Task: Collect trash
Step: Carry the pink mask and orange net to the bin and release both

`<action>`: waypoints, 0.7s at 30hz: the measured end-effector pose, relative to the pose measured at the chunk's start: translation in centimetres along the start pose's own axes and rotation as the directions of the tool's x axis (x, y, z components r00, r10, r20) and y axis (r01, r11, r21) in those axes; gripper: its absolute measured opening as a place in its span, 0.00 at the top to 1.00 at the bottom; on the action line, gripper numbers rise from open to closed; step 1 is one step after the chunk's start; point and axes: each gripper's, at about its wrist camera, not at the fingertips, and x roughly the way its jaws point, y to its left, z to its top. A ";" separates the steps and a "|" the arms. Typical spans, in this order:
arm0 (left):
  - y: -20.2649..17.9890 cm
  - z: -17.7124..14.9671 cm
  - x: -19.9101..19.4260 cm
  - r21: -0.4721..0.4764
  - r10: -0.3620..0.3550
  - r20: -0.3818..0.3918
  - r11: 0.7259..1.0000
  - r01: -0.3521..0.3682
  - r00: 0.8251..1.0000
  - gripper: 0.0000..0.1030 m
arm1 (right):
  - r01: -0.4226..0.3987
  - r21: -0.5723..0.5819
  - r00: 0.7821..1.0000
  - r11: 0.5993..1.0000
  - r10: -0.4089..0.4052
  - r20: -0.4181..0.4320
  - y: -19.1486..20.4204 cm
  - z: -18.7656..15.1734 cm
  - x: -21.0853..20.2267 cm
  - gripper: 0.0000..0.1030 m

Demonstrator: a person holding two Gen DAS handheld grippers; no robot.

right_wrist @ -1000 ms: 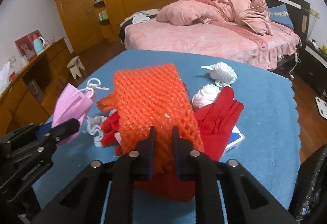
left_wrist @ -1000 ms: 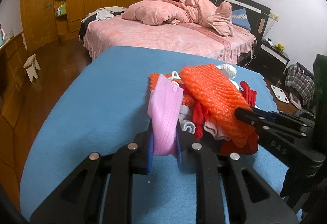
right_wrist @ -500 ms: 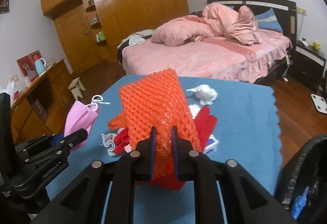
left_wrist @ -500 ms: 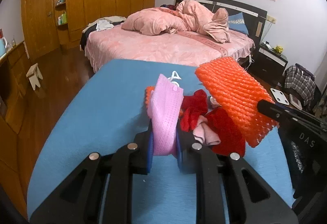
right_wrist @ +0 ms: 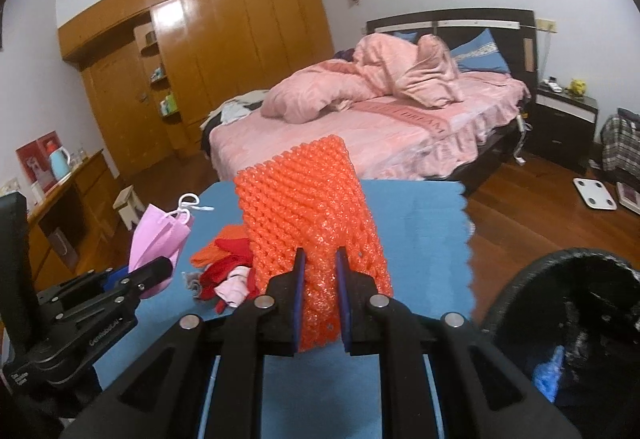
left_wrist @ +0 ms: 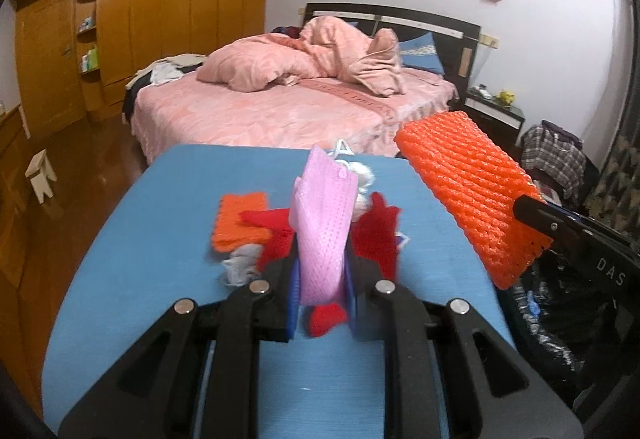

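Bedroom behind, with one pink bed (left_wrist: 280, 111), a wooden wardrobe wall (right_wrist: 224, 51) and one blue-covered table (left_wrist: 160, 239) under both tongs.

Two tongs are in view, each clamped on one piece of trash and held above the cloth. One left gripper (left_wrist: 322, 291) pinches one pink face mask (left_wrist: 324, 223) between its blue pads, the mask standing up out of the jaws with its white ear loops at the top. One right gripper (right_wrist: 320, 295) squeezes one orange foam net (right_wrist: 308, 207), which rises upright from its closed jaws; seen from the left wrist camera, that net hangs off to the right of the left tongs, past the table's edge.

Beyond the left tongs' tips lies a heap on the cloth: a second orange net (left_wrist: 240, 219), red gloves (left_wrist: 376, 231) whose number I cannot tell, one grey rag (left_wrist: 240, 263) and white crumpled paper (left_wrist: 364, 175).

One black trash bin (right_wrist: 568, 323) sits just right of the right tongs.

Readable writing: "DAS" on the right tongs' body; the left tongs' lettering is too blurred.
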 end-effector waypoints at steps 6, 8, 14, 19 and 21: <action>-4.3 0.1 0.0 0.040 -0.082 -0.002 0.996 0.082 0.997 0.83 | 0.088 0.034 0.995 0.996 -0.089 0.034 -4.0 -0.4 -2.9 0.86; -5.9 0.1 0.3 0.057 -0.115 -0.007 0.992 0.116 0.993 0.83 | 0.130 0.054 0.991 0.990 -0.132 0.038 -5.9 -0.6 -4.0 0.86; -11.7 -0.1 0.9 0.123 -0.226 -0.020 0.966 0.227 0.974 0.83 | 0.252 0.113 0.966 0.961 -0.257 0.033 -11.5 -1.5 -6.8 0.86; -16.7 -0.7 1.3 0.174 -0.310 -0.042 0.934 0.312 0.950 0.83 | 0.336 0.161 0.938 0.928 -0.345 0.029 -15.3 -2.7 -9.5 0.86; -18.8 -1.0 1.6 0.193 -0.345 -0.055 0.917 0.349 0.937 0.83 | 0.371 0.183 0.924 0.910 -0.382 0.023 -17.1 -3.3 -10.5 0.86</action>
